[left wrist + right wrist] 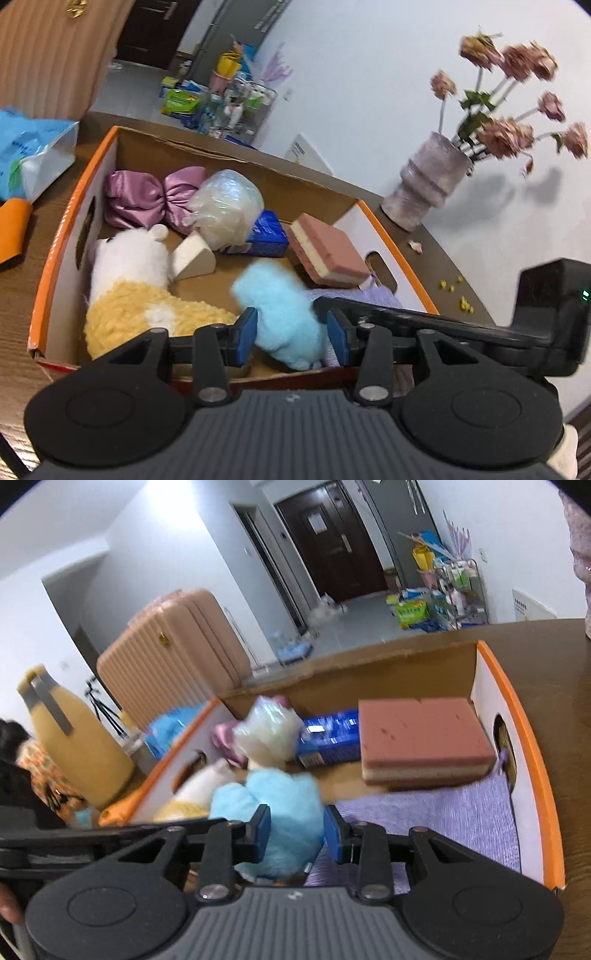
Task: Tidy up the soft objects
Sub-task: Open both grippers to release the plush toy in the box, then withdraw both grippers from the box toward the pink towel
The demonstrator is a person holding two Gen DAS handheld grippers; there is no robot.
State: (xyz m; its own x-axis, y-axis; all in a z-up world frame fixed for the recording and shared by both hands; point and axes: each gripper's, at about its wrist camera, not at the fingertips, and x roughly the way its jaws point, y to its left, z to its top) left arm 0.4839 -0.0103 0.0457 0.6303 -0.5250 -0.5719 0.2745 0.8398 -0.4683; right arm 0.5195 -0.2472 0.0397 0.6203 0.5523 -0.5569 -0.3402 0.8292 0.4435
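An orange-rimmed cardboard box [51,258] [517,716] on the wooden table holds soft things: a purple satin bow [147,199], a clear plastic bag [229,203] [266,734], a white-and-yellow plush [136,280], a blue pack [269,236] [332,738], a pink sponge [328,254] [421,734] and a purple cloth [443,808]. A light blue fluffy toy [284,314] [288,812] lies between the fingers of both grippers. My left gripper [291,332] and right gripper [297,836] each have their blue pads close on either side of it.
A grey vase with dried pink flowers [428,177] stands on the table right of the box. A blue bag [29,147] lies to the left. A pink suitcase [166,653] and a yellow bottle [74,738] stand beyond the table's left side.
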